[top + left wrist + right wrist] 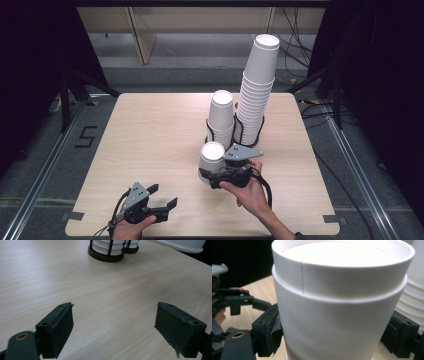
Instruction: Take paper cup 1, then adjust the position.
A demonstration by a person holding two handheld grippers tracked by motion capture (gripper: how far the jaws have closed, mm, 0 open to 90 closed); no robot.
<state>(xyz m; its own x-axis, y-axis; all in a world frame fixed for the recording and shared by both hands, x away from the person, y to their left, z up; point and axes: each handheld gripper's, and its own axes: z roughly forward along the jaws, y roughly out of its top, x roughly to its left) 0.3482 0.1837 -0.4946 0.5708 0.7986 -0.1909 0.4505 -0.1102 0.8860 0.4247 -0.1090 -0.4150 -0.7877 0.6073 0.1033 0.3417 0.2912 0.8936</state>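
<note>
- My left gripper [161,198] sat at the desk's [150,135] near edge, jaws apart over bare wood.
- My right gripper [212,176] had its jaws clamped on an upside-down paper cup [211,161].
- Beyond it, two cup stacks [221,117] stood in black holders.

We see a light wooden table [150,145] on a grey floor [45,150] with metal rails [42,165] along either side of it, dark curtains [30,60] flanking it, a pale panelled wall [200,20] beyond it, and what may be loose cables [295,45] near its far right corner.
</note>
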